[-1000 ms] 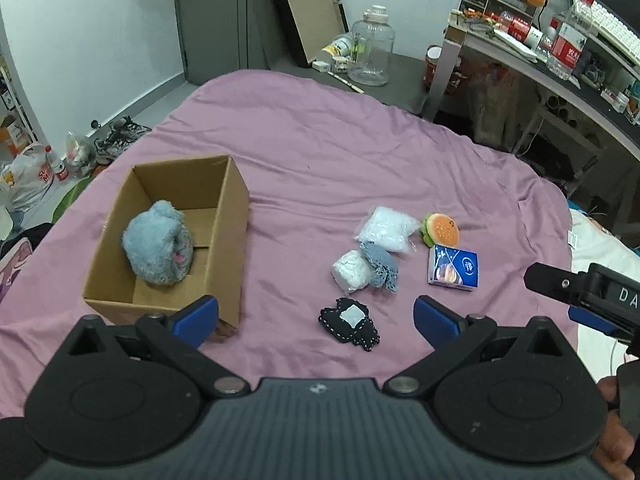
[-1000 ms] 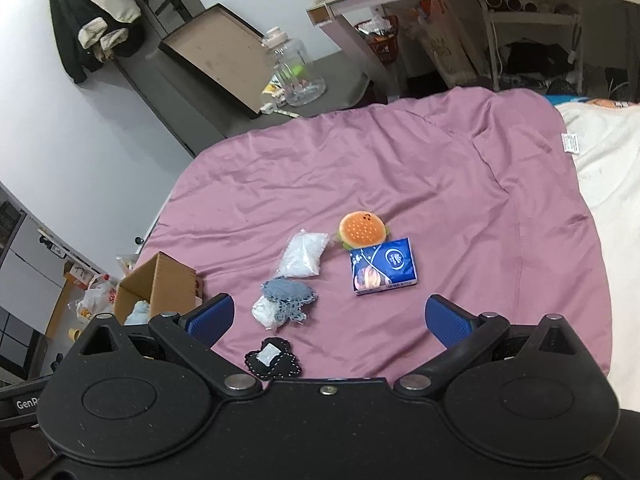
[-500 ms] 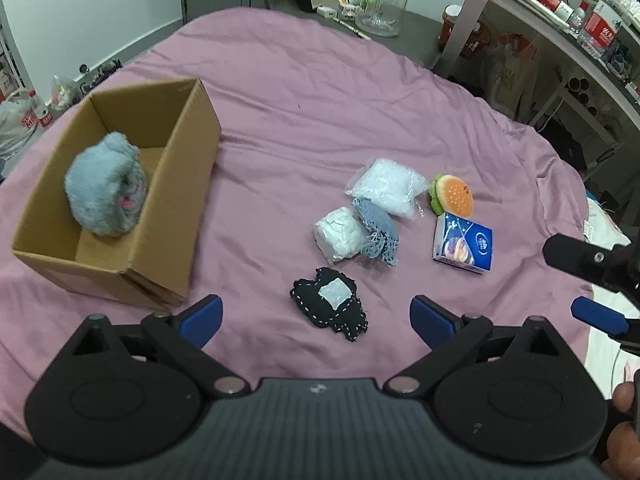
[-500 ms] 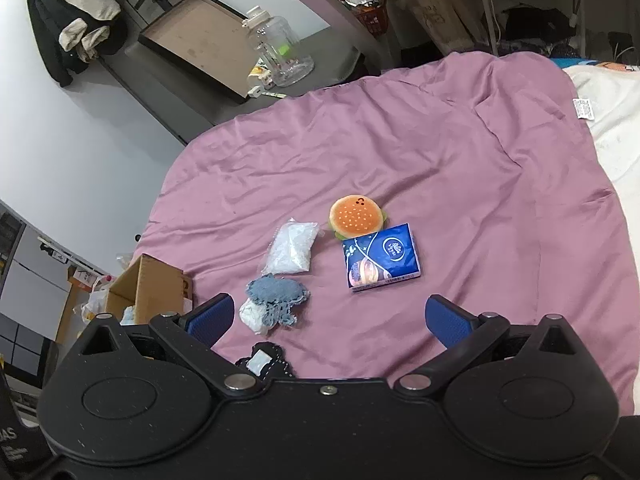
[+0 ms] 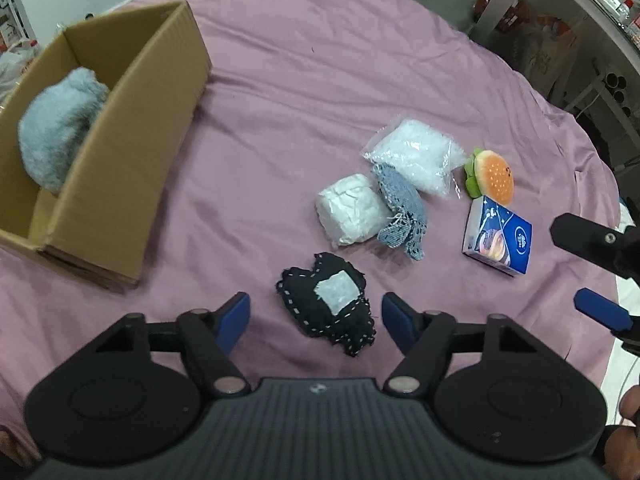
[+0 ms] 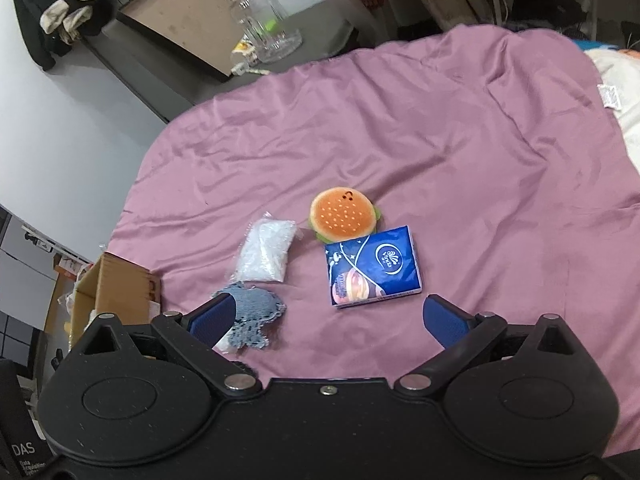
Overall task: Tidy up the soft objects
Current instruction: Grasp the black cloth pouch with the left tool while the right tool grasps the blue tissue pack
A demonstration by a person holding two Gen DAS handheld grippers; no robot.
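**Both grippers close in on bed's soft pile**

The left hand-held gripper (image 5: 316,314), jaws wide and holding nothing, now hangs low over the black patch (image 5: 326,310), which sits between its blue tips; a sec ago it was higher and farther back, w/ the whole bed in view. The right hand-held gripper (image 6: 326,320), also wide and empty, has dropped toward the tissue pack (image 6: 374,266), lined up just ahead of its jaws. Nothing on the pink sheet (image 5: 300,92) has shifted in that time.

The box (image 5: 120,160) stands well apart to the left, w/ a gray plush (image 5: 56,128) already inside. Five more items wait by the patch: a white wad (image 5: 352,210) touching a denim piece (image 5: 402,210), a clear bag (image 5: 416,158) overlapping the denim, and a burger plush (image 5: 494,176) touching the tissue pack.

Judged from this, approach is done and the grab comes next: patch for the left, tissue pack for the right. Task looks early, approx. one item of seven boxed. The flat, limp patch may bunch the sheet when pinched.
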